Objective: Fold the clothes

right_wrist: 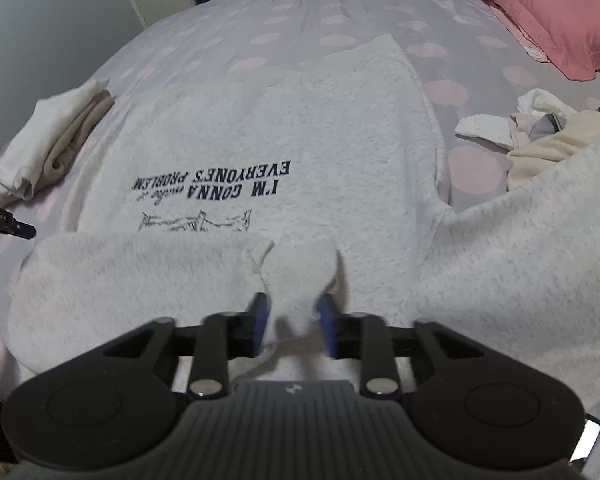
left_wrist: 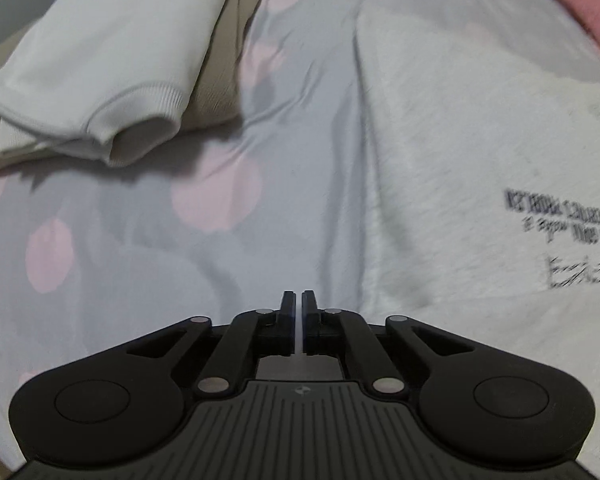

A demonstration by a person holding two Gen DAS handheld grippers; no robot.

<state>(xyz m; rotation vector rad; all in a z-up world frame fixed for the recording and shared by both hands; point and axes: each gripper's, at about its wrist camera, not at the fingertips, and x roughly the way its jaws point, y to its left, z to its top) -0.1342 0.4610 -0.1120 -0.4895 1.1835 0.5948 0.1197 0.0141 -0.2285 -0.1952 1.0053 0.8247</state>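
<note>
A pale grey fleece sweatshirt with dark printed lettering lies spread on the dotted bed. Right gripper jaws loosely straddle a soft cuff (at 6 o'clock); left gripper jaws closed, empty. Floppy, light: pinch hems.

We saw the sweatshirt at frame centre on the bed, folded clothes left, loose garments right, pillow upper right.
</note>
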